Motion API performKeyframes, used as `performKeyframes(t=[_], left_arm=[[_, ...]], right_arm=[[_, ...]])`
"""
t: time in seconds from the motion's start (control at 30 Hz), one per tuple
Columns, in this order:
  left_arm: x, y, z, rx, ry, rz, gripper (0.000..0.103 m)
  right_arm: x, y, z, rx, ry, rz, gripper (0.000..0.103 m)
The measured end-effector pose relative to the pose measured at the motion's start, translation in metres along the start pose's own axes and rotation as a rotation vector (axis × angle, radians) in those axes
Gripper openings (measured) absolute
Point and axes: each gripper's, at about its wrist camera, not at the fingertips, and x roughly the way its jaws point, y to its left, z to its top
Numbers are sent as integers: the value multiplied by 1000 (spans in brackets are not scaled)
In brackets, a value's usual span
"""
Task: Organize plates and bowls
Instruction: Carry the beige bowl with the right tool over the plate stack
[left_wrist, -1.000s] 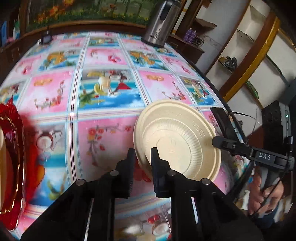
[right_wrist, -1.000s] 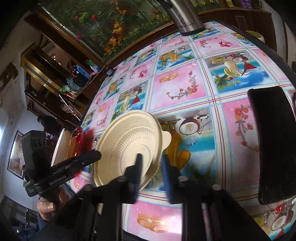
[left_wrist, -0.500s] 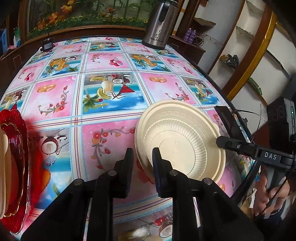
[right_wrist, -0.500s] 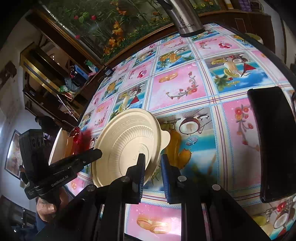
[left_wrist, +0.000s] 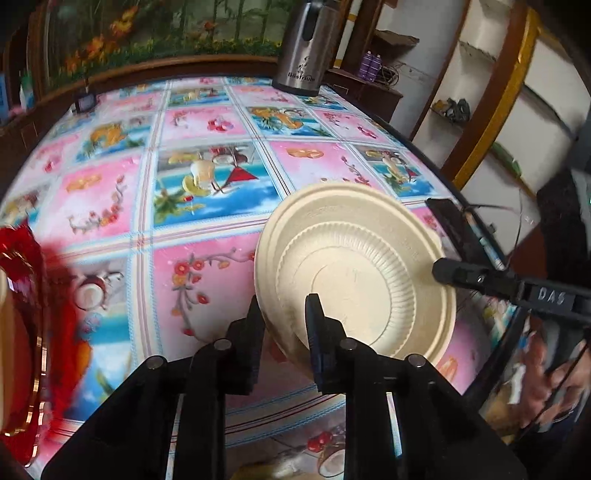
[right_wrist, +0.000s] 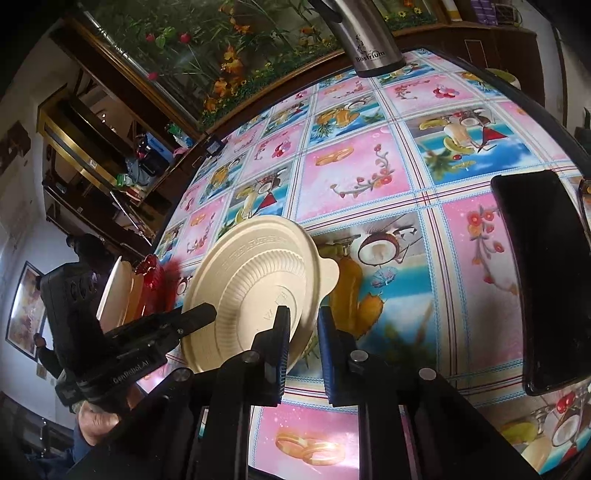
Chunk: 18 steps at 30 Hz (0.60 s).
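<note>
A cream ribbed bowl hangs tilted above the tablecloth, held from two sides. My left gripper is shut on its left rim, one finger inside the bowl and one outside. At the opposite rim a finger of my right gripper reaches in. In the right wrist view the bowl shows its underside and a small tab; my right gripper has the rim between its pads, its jaws closing. A red plate carrying cream dishes lies at the table's left edge.
A steel thermos jug stands at the far edge of the table, which has a pink and blue cloth. A black phone lies by the right edge. A small black object sits far left. A hand holds the left gripper.
The bowl stays between both grippers. My left gripper has rolled slightly, so the bowl sits a little differently in its view. My right gripper's jaws widened a touch, then narrowed.
</note>
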Motion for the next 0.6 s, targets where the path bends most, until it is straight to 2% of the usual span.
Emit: performKeyframes(t=[0.33,0.6], left_arm=[[-14,-6,-7,65,-58,114,19],[-23,-4,-8,79,-92,149,19]], right_arm=[[5,10,-2,-2,2,6,14],[10,18,-3,-11,8,9,14]])
